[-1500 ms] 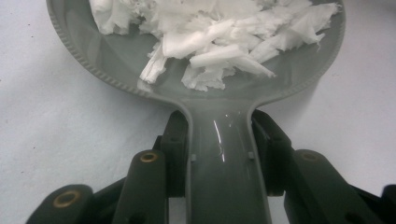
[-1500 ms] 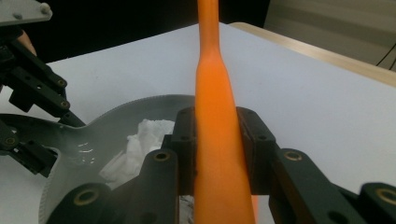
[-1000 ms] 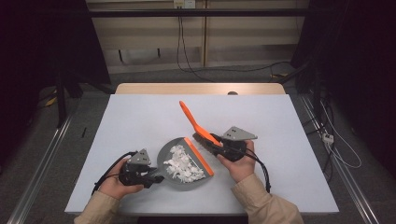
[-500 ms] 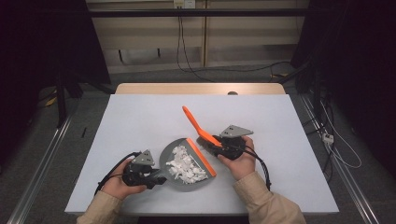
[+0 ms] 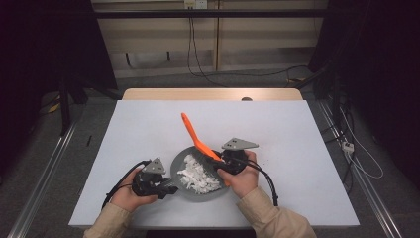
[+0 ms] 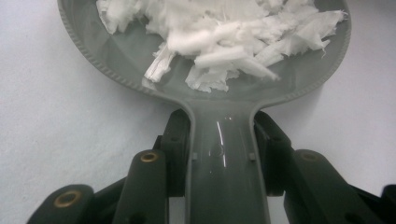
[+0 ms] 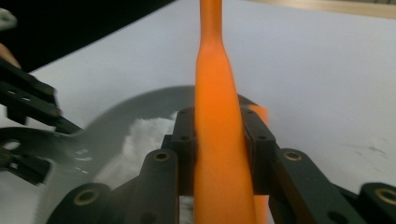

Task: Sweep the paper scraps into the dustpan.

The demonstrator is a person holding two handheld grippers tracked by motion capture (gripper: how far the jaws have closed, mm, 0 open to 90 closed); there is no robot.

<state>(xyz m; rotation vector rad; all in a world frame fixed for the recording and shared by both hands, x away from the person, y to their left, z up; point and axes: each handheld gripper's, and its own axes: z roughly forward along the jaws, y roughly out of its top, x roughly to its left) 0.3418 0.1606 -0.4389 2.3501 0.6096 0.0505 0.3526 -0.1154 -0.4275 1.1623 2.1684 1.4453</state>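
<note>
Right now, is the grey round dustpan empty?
No, the grey round dustpan holds a heap of white shredded paper scraps, plain in the left gripper view.

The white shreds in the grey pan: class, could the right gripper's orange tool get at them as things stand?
Probably yes. The right gripper grips the orange tool beside the grey pan, the white shreds lie uncovered, and the left gripper only clamps the pan's handle.
</note>
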